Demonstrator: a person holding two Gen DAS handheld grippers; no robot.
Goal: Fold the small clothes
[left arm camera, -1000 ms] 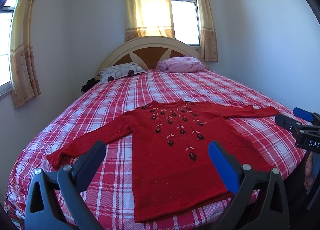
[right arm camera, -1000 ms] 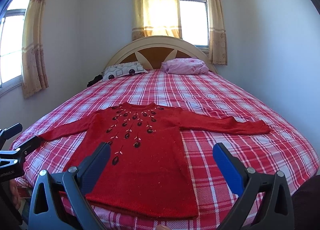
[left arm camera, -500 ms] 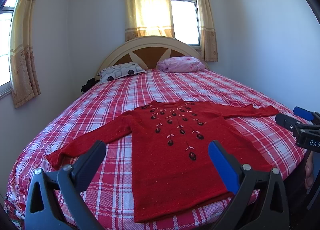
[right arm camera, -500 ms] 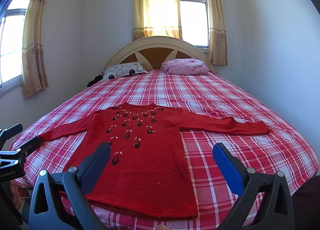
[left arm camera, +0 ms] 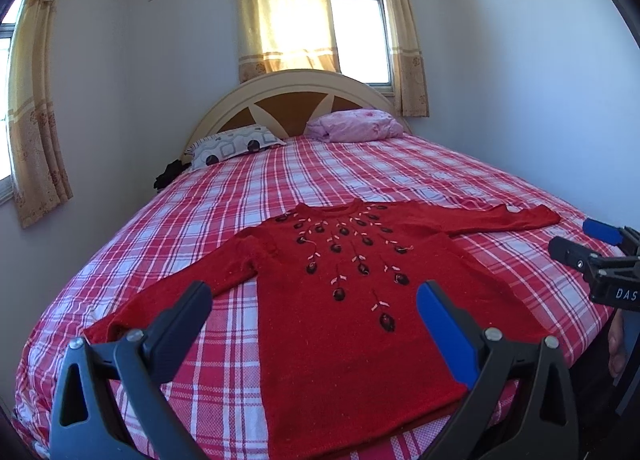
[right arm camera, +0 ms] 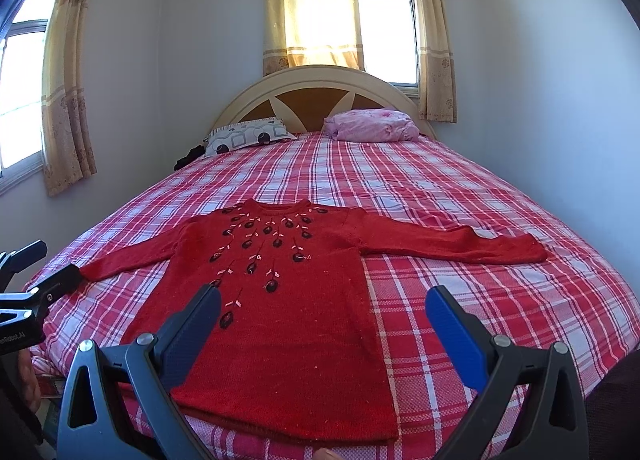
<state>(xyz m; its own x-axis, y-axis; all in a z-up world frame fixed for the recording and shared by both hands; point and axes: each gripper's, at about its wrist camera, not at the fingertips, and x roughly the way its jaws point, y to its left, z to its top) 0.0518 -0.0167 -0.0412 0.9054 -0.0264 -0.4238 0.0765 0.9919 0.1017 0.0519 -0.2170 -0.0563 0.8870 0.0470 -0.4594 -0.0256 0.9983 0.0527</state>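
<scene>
Both hand-held grippers hover over the near edge of the bed (left arm camera: 400,164) with their jaws spread wide and nothing between them. From its own camera, the left hand-held gripper (left arm camera: 312,324) has one dark finger and one blue finger framing the lower half of a red sweater (left arm camera: 344,332); the right hand-held gripper (right arm camera: 322,324) frames the sweater's hem and the checked bedspread just beside it. Each tool also shows at the edge of the other's view, well apart from the garment.

Ahead of both grippers the sweater lies flat and face up on the red-and-white plaid bedspread, neckline pointing away toward the headboard (right arm camera: 320,96), hem nearest the grippers at the foot of the bed. Both long sleeves are stretched out sideways, one toward each tool. Dark bead-like motifs with pale stitched stems fan down from the collar across the chest. The knit looks smooth, with no fold in it yet.

Farther off, a patterned pillow (left arm camera: 234,142) and a pink pillow (left arm camera: 356,126) rest against the headboard.

Compared with the frames a second and half a second ago, nothing has shifted: the sweater, the sleeves and both grippers sit in the same places with the same wide opening.
</scene>
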